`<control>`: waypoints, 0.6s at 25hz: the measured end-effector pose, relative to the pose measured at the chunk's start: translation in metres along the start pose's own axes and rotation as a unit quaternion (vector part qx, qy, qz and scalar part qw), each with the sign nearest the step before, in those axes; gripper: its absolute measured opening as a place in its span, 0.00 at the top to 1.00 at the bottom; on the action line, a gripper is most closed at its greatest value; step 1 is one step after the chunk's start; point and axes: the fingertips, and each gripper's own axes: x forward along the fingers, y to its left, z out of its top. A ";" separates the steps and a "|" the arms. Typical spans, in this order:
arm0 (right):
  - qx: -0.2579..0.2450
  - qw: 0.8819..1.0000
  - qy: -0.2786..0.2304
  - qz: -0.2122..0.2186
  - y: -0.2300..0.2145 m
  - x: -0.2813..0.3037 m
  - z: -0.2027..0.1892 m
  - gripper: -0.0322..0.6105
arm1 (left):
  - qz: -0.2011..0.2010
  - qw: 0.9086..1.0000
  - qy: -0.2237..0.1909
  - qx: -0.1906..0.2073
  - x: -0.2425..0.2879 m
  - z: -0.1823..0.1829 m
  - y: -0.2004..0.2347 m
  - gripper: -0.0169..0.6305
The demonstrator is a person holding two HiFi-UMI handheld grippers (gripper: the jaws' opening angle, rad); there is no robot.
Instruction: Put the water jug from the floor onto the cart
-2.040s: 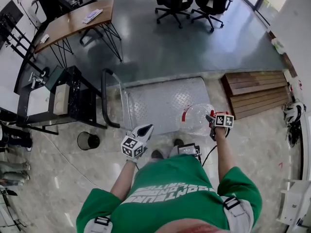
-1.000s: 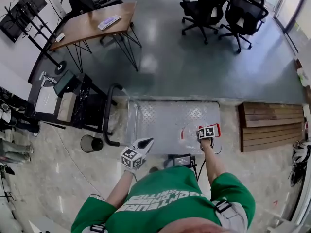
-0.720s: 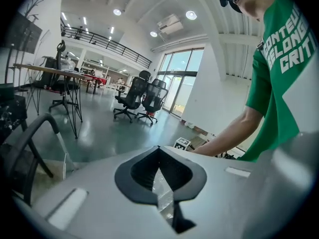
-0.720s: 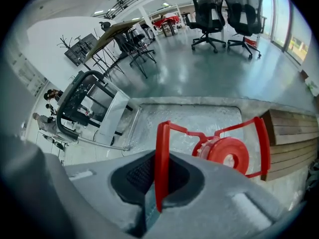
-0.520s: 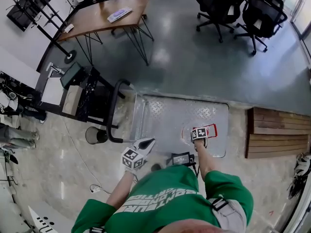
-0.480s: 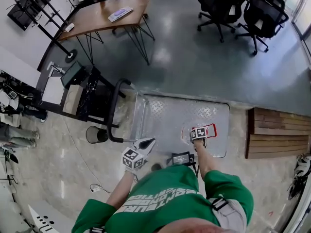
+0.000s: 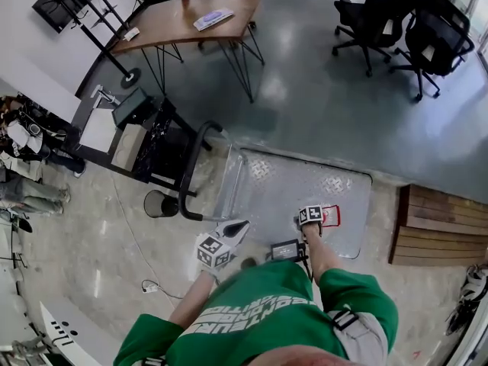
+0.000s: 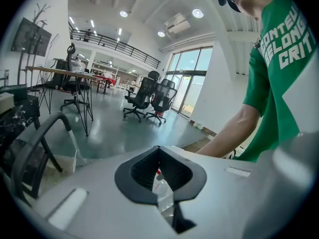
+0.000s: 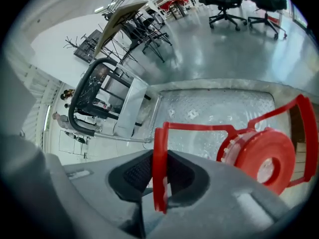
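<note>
1. Jug [image 9: 261, 158] is set on cart [image 7: 293, 189] deck, at the edge nearest the person.
2. Right gripper [image 9: 158, 180] jaws are being opened, with the red handle [image 9: 199, 127] between them.
3. Left gripper [image 8: 159, 153] is pressed together, empty, beside cart.

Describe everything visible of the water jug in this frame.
The water jug is clear plastic with a ribbed red cap and a thin red carry handle. It sits over the diamond-plate deck of the cart, apparently resting there. The handle's end bar stands between the opening jaws of the right gripper.

Grey floor [image 7: 320, 120] — wooden table [image 7: 183, 23], chairs [image 7: 375, 12]
</note>
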 end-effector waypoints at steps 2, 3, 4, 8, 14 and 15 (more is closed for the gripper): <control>0.013 1.000 -0.009 0.004 -0.001 -0.004 0.002 0.88 | 0.001 1.000 -0.003 0.000 -0.003 0.001 0.001 0.96; 0.017 1.000 -0.013 0.005 -0.002 -0.006 0.003 0.88 | 0.000 1.000 -0.004 0.001 -0.004 0.001 0.001 0.96; 0.019 1.000 -0.016 0.005 -0.002 -0.009 0.003 0.87 | -0.001 1.000 -0.006 0.002 -0.004 0.002 0.000 0.96; 0.019 0.999 -0.033 -0.004 -0.002 -0.030 0.004 0.85 | -0.012 1.000 -0.015 0.008 -0.003 0.009 -0.005 0.96; 0.006 0.993 -0.110 -0.031 -0.004 -0.084 0.018 0.85 | -0.036 0.999 -0.032 0.016 -0.005 0.012 -0.012 0.96; 0.002 0.991 -0.125 -0.038 -0.004 -0.095 0.021 0.86 | -0.041 0.998 -0.034 0.018 -0.006 0.012 -0.013 0.96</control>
